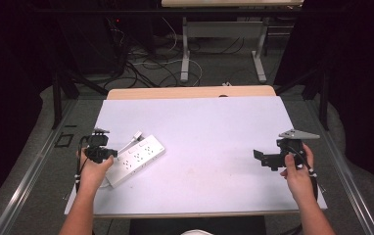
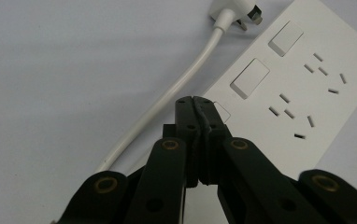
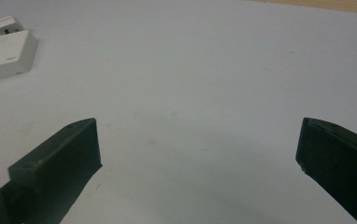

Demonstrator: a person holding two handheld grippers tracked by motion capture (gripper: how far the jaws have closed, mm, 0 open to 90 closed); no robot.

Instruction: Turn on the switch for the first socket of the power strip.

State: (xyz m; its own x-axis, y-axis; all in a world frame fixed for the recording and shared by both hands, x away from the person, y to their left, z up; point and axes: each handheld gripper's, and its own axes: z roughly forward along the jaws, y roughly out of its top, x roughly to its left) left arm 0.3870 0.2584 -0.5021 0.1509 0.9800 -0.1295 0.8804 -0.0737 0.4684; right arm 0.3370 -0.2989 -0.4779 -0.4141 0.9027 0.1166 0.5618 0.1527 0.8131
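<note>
Left tongs point(image 2: 196, 103) pressed together over the rigid, light white plastic power strip point(image 1: 137, 158) near the tabletop's point(image 1: 214, 132) left edge; right tongs point(image 1: 259, 157) apart; best gripped across its narrow sides.

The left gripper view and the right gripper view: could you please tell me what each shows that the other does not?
Left gripper view: the left gripper with jaws closed over the power strip, two rocker switches and a curving white cable. Right gripper view: the right gripper with jaws wide apart above bare mat. Both: the strip and its plug.
</note>
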